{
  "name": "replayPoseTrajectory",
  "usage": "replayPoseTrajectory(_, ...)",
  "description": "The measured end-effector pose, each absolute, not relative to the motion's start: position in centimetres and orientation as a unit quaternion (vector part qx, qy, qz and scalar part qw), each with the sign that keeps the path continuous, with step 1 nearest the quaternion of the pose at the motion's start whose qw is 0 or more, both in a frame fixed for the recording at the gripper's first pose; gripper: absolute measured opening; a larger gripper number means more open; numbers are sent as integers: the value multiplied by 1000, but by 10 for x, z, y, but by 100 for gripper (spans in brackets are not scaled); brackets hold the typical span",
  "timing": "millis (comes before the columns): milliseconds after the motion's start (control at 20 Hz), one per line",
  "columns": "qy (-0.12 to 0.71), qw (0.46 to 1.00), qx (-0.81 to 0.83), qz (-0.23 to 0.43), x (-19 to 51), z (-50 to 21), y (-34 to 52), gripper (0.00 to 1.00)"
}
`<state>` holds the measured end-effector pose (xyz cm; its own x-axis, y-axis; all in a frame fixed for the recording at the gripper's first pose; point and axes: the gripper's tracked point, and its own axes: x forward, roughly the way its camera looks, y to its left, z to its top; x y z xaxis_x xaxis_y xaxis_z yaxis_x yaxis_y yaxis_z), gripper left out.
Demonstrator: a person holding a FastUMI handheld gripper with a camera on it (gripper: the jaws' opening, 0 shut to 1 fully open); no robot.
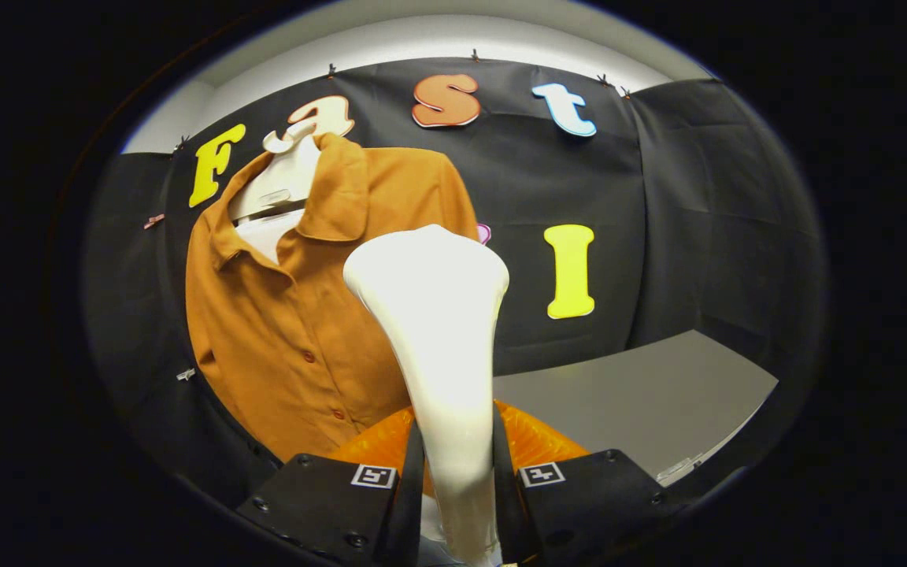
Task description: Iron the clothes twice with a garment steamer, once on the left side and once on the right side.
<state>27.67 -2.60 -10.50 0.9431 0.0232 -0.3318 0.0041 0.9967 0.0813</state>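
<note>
An orange-brown button shirt hangs on a white hanger against the booth's black wall, to the left ahead of me. My gripper is shut on the white garment steamer, both fingers pressing its handle. The steamer stands upright between the fingers, its wide head level with the shirt's chest and overlapping the shirt's right side. I cannot tell whether the head touches the cloth. An orange translucent part of the steamer shows just behind the fingers.
A grey tabletop lies to the right beyond the fingers, its near edge toward me. Black cloth walls close the booth behind and to both sides.
</note>
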Motion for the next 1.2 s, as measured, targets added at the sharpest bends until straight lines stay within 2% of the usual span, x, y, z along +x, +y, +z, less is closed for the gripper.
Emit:
replayPoseTrajectory(450,174,984,9,-34,312,-118,12,42)
replayPoseTrajectory(750,236,970,-8,-50,327,-166,20,42)
replayPoseTrajectory(1200,311,949,-1,-57,315,-237,21,42)
